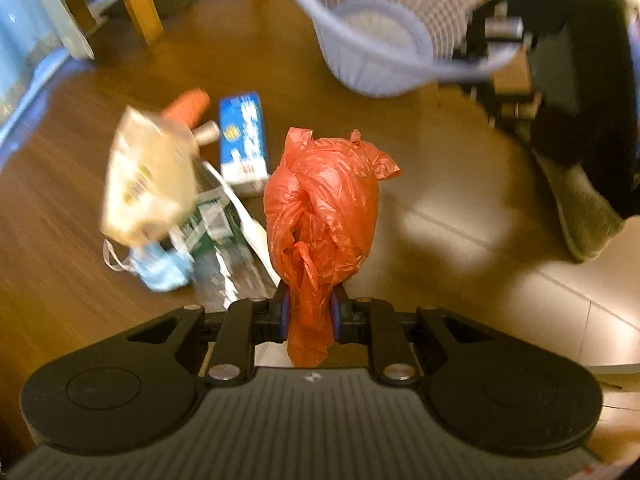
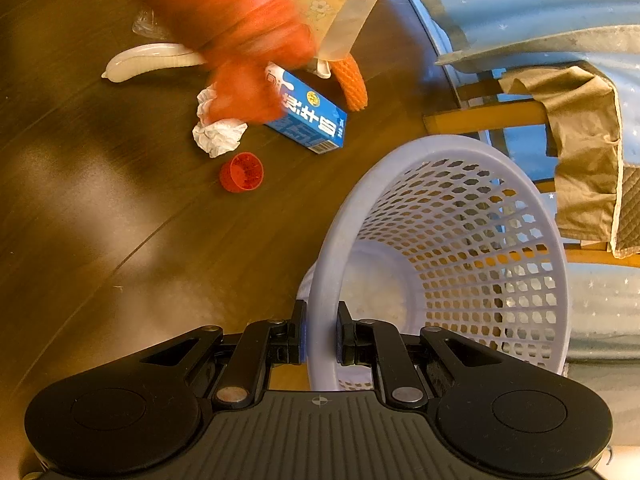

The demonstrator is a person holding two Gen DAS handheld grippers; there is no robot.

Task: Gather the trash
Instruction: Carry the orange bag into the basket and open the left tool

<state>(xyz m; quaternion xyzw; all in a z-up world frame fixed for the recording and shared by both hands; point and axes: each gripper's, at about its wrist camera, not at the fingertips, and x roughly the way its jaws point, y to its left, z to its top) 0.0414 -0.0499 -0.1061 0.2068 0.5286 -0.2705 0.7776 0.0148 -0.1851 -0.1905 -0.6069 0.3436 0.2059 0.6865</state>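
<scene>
Right claw (image 2: 322, 334) clamped on basket (image 2: 440, 240) rim, tilted toward floor trash. Left claw (image 1: 308, 312) clamped on red bag (image 1: 320, 200), hanging clear of the floor. Risk: thin plastic slips from pads, or bag (image 2: 240, 40) misses the rim.

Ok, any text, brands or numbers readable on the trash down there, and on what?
On the blue box: large white Chinese characters and a round yellow logo, upside down here and not safely readable; the small print and barcode are too small.
On the tissue pack: an oval brand mark, blurred.
On the green wrapper: print, blurred.
</scene>
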